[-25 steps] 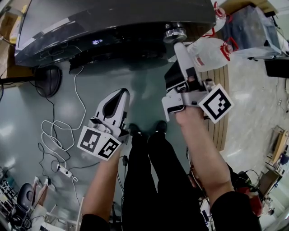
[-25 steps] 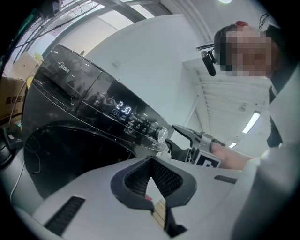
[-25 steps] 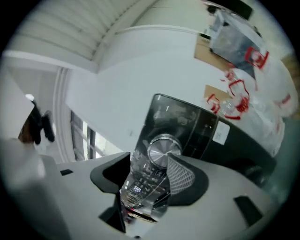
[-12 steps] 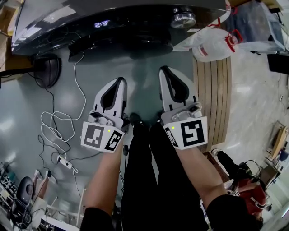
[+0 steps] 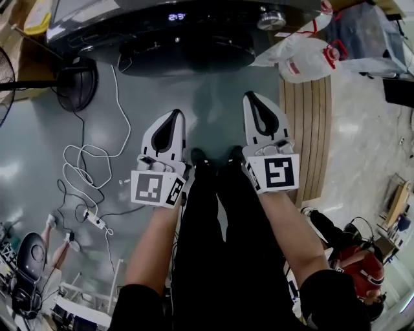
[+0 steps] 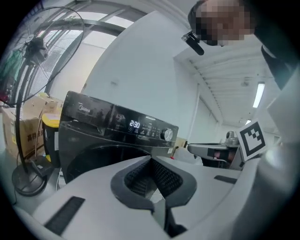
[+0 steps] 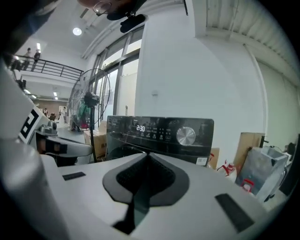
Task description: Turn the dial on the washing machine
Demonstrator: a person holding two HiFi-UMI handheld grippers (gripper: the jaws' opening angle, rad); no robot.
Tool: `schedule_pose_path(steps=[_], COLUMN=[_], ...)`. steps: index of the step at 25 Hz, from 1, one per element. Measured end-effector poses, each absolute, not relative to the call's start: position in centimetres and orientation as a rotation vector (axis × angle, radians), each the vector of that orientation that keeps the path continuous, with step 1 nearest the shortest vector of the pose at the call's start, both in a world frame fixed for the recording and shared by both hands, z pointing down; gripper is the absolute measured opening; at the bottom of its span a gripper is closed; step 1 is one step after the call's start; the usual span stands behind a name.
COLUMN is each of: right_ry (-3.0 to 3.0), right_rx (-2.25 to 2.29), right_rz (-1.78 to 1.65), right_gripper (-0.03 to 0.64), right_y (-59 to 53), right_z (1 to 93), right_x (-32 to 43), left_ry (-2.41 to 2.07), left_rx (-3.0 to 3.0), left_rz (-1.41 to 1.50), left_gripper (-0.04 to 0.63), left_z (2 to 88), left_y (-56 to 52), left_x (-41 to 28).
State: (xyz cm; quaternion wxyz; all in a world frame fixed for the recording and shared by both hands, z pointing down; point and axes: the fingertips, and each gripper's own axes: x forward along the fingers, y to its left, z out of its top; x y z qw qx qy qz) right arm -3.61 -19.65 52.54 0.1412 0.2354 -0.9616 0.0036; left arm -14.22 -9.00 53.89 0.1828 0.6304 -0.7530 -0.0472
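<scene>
**Silver dial (image 5: pixel 271 19) not in hand; both tongs shut and empty**

My left tongs (image 5: pixel 173 116) and right tongs (image 5: pixel 252 99) hang short of the washing machine (image 5: pixel 194 35), jaws pressed together on nothing. I judge this a carry posture, not a grip. The dial sits at the machine's right end, well apart from both. Open floor fronts the machine. A plastic bag (image 5: pixel 304 59) crowds its right corner and cables (image 5: pixel 81 158) trail off its left.

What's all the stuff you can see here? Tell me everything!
washing machine: one, black, top of the head view
dial: one, silver, right end of the machine's panel
fan: one, black, floor left of the machine
cable: at least one, white, looped on the floor at left
plastic bag: one, white with red, right of the machine
wooden slats: one panel, brown, floor at right
legs: two, black trousers, bottom centre
left gripper: one, white, shut, empty
right gripper: one, white, shut, empty
</scene>
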Motion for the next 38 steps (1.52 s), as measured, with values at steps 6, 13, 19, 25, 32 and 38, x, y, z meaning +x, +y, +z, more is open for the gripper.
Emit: schedule_pose_path(steps=[6, 13, 19, 25, 32, 38], right_ry=[-2.821, -2.912, -2.986, -3.029, -3.056, -3.041], right_rx=[0.598, 0.7, 0.615, 0.547, 0.46, 0.472], right_rz=[-0.04, -0.006, -0.048, -0.012, 0.024, 0.081], right_gripper=[0.026, 0.023, 0.021, 0.021, 0.021, 0.021], right_y=[-18.7, -18.3, -14.0, -8.3, -0.9, 4.1], right_z=[42.3, 30.8, 24.8, 21.9, 21.0, 22.7], right_x=[0.8, 7.8, 14.1, 18.8, 21.9, 22.6], left_ry=[-2.172, -2.174, -2.225, -2.225, -2.19, -2.18], left_rx=[1.807, 1.905, 1.898, 1.894, 1.936, 1.925], left_rz=[-0.154, -0.139, -0.213, -0.316, -0.273, -0.225], left_gripper=[0.012, 0.012, 0.012, 0.012, 0.012, 0.012], left_z=[45.4, 36.1, 28.9, 23.9, 21.1, 21.6], left_y=[-4.7, 0.1, 4.3, 8.5, 14.4, 20.4], left_x=[-15.1, -13.4, -9.3, -4.3, 1.6, 3.9])
